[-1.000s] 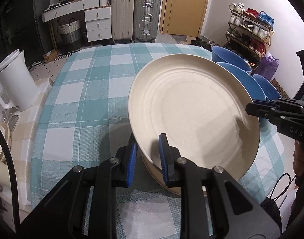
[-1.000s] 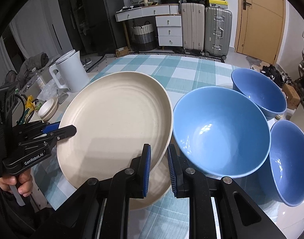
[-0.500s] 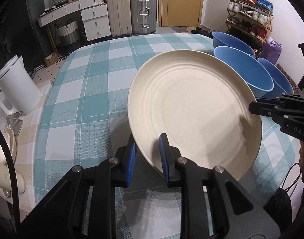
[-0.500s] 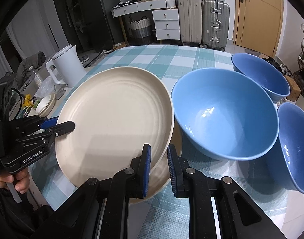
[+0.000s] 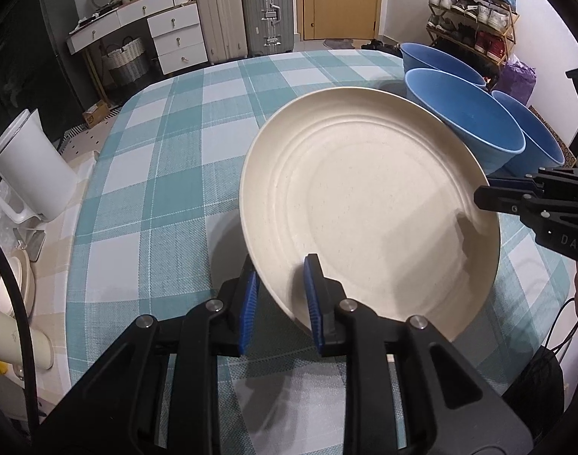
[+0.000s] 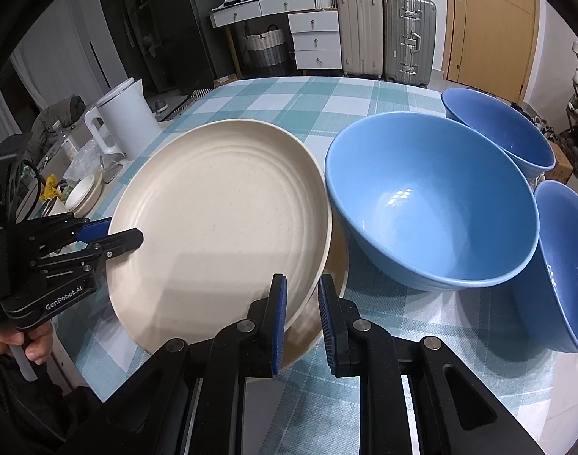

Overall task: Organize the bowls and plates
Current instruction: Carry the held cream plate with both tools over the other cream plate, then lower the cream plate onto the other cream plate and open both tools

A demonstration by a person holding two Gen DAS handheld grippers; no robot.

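A cream ribbed plate (image 5: 368, 204) is held tilted above the checked table, also seen in the right wrist view (image 6: 220, 227). My left gripper (image 5: 279, 288) is shut on its near rim. My right gripper (image 6: 302, 303) is shut on the opposite rim; it shows at the right in the left wrist view (image 5: 490, 193). A second cream plate (image 6: 327, 295) lies under it on the table. Three blue bowls stand to the right: a near large one (image 6: 433, 204), one behind (image 6: 497, 129) and one at the right edge (image 6: 566, 265).
A white kettle (image 5: 27, 167) stands at the table's left edge, beside small cups and dishes (image 5: 16, 295) on a side surface. Suitcases (image 5: 243, 11), drawers and a shoe rack (image 5: 475, 3) line the room behind. The teal checked tablecloth (image 5: 175, 151) covers the table.
The plate, held by both grippers, has moved a little left and lower toward the table, away from the blue bowls. Both grips are unchanged.
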